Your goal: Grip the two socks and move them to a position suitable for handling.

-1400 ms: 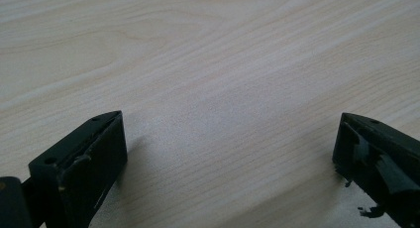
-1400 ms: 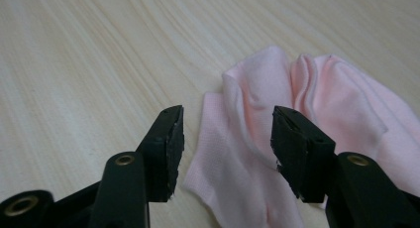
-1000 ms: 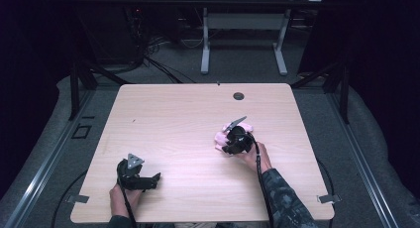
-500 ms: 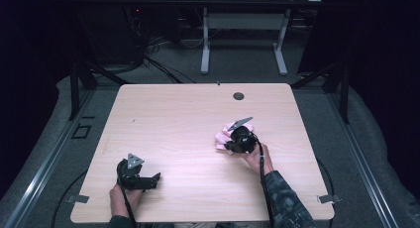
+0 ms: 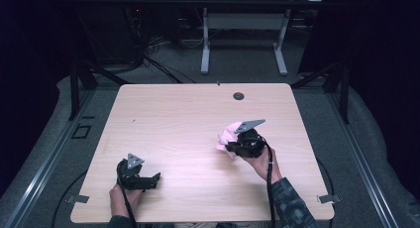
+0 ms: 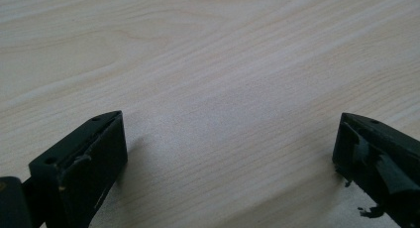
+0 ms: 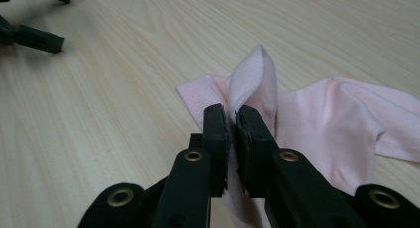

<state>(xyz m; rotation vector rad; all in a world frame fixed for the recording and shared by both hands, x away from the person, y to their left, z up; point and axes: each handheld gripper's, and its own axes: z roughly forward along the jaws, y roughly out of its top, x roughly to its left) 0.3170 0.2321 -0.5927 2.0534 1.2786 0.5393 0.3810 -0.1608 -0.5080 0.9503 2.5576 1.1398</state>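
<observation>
Dark floor and black curtains surround a pale wood-grain table (image 5: 198,129) with rounded corners; beyond its far edge stand the white legs of a second desk (image 5: 242,39), and a tangle of black cables (image 5: 143,54) lies on the grey floor at far left. Near the table's far edge, right of centre, sits a small round dark grommet hole (image 5: 238,95).

At the near left of the table, the person's left hand (image 5: 120,198) holds the left gripper (image 5: 154,179), black with a grey three-cornered plate on top, low over the wood. Its jaws stand wide apart, released, with nothing but bare table (image 6: 223,89) between them in the left gripper view.

Right of centre, the right hand (image 5: 258,161), in a camouflage-patterned sleeve (image 5: 289,203), holds the right gripper (image 5: 229,147), whose grey plate tilts up toward the far right. In the right gripper view the two black jaws are clenched together on a fold of a soft pink knitted cloth (image 7: 317,124), pinching it so that a rounded peak stands up just beyond the tips of the right gripper (image 7: 232,114). The rest of the cloth lies crumpled on the wood to the right of the jaws. From above, the pink cloth (image 5: 227,135) shows just left of the gripper body, touching the table. The left gripper's open jaw tips (image 7: 34,37) appear in the upper left corner of the right gripper view, well apart from the cloth.
</observation>
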